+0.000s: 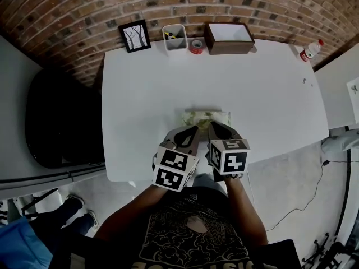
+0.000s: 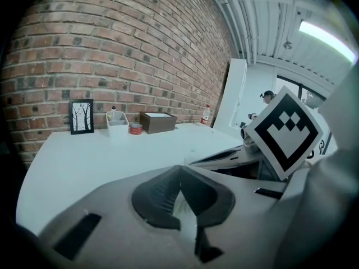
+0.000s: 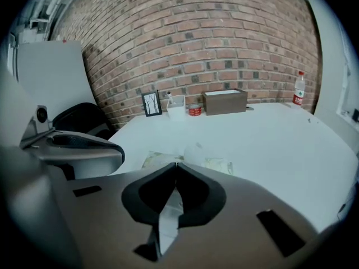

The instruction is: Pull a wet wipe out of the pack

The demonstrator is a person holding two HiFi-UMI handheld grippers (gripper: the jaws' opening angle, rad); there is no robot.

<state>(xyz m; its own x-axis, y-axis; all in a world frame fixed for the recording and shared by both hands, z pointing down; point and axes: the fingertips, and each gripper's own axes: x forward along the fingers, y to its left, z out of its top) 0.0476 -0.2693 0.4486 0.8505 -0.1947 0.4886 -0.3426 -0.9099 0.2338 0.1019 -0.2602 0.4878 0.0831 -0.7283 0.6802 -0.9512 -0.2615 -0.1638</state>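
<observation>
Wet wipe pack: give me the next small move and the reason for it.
Likely open the right gripper and lower it toward the wet wipe pack. Its tongs are shut on nothing, as are those of the left gripper, and the pack lies on the white table just past both tips.

White table (image 1: pixel 269 94). Along the far edge, 11 to 12 o'clock: picture frame (image 1: pixel 134 36), white pen holder (image 1: pixel 175 37), red tape roll (image 1: pixel 196 46), brown box (image 1: pixel 228 38). Bottle (image 1: pixel 311 50) at the 2 o'clock corner. Wet wipe pack (image 1: pixel 206 117) lies mid-table, slightly toward 6 o'clock.
</observation>
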